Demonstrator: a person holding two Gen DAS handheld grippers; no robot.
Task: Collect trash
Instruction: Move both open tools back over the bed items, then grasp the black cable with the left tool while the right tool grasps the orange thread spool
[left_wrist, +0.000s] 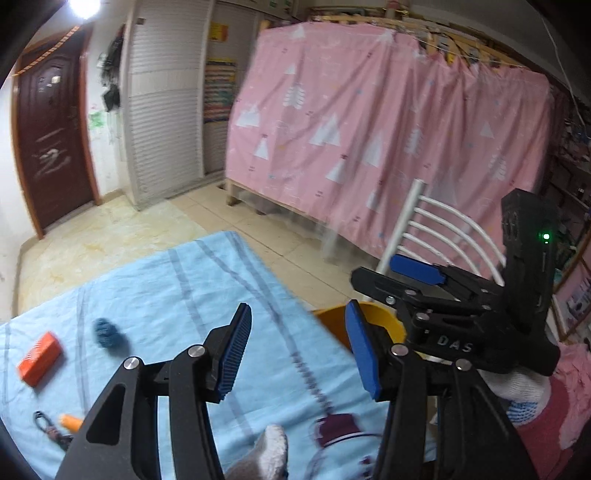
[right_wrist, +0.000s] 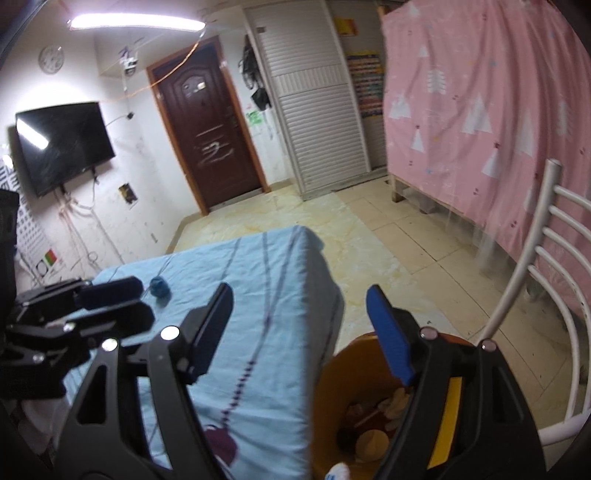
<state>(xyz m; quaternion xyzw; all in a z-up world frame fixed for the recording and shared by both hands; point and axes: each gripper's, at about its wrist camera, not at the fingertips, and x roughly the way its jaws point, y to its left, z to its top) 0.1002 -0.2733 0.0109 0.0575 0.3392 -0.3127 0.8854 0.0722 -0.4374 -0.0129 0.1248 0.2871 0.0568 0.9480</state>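
Two empty grippers, left gripper (left_wrist: 299, 354) and right gripper (right_wrist: 301, 332), over orange bin (right_wrist: 332, 387)

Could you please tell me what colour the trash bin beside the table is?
Orange-yellow trash bin; clearest in the right wrist view.

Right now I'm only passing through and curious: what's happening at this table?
A person is clearing trash off a table with a light blue cloth, a gripper in each hand. Both the left gripper and the right gripper are open and hold nothing. An orange bin beside the table already has scraps in it. An orange box, a dark blue ball and a few small bits remain on the cloth.
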